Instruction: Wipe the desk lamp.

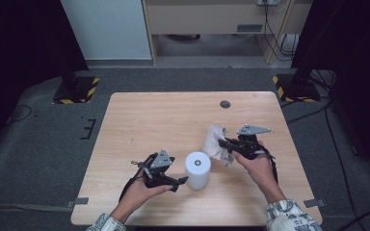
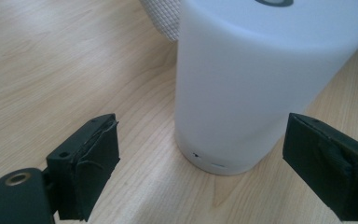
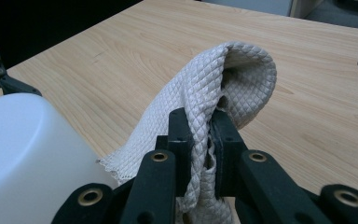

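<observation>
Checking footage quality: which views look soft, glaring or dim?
High view: room edges dark, table evenly lit. Left gripper view: white cylinder bright, nearly featureless, edges soft. Right gripper view: cloth weave sharp, far table blurred.

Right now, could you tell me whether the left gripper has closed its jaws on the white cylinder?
No, the left gripper stands open, its jaws apart on either side of the white cylinder.
</observation>
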### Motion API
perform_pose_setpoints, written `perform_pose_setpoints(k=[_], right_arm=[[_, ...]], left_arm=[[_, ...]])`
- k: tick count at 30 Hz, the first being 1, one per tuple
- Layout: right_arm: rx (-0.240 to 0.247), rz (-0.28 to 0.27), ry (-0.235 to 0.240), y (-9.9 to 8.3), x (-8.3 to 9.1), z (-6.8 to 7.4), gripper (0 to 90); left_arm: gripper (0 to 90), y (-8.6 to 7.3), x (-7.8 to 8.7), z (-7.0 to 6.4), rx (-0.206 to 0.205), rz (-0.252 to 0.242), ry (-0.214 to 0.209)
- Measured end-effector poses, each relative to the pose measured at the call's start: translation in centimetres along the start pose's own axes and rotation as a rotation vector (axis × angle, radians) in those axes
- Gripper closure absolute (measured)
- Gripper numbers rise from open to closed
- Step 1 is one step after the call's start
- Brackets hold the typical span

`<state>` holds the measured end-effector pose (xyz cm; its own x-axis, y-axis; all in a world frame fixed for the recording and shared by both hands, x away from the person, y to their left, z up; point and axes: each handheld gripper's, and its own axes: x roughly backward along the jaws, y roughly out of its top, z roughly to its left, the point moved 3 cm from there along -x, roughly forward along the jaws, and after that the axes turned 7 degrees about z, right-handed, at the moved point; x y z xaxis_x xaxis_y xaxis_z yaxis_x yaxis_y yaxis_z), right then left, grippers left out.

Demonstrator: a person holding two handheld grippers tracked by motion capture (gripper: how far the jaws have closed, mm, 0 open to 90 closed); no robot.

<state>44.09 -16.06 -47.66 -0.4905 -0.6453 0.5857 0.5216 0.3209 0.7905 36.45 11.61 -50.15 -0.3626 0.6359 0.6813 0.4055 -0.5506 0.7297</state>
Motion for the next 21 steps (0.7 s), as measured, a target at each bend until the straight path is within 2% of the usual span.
perform_pose_setpoints(k=[9,15,21], right_arm=[[-0.044,-0.037,0.028,1.0,1.0,-0.5,80.9],[-0.031,-0.045,0.046,2.1,1.3,0.1,80.9],[-0.011,-0.02,0.051,2.8,0.9,0.9,80.8]], left_arm=[[9.9,0.0,-1.1,-0.8,-0.036,0.032,-0.012],[9.0,0.4,-1.1,-1.0,-0.032,0.016,-0.011],[8.9,0.8,-1.7,-1.5,-0.039,0.008,-0.025]])
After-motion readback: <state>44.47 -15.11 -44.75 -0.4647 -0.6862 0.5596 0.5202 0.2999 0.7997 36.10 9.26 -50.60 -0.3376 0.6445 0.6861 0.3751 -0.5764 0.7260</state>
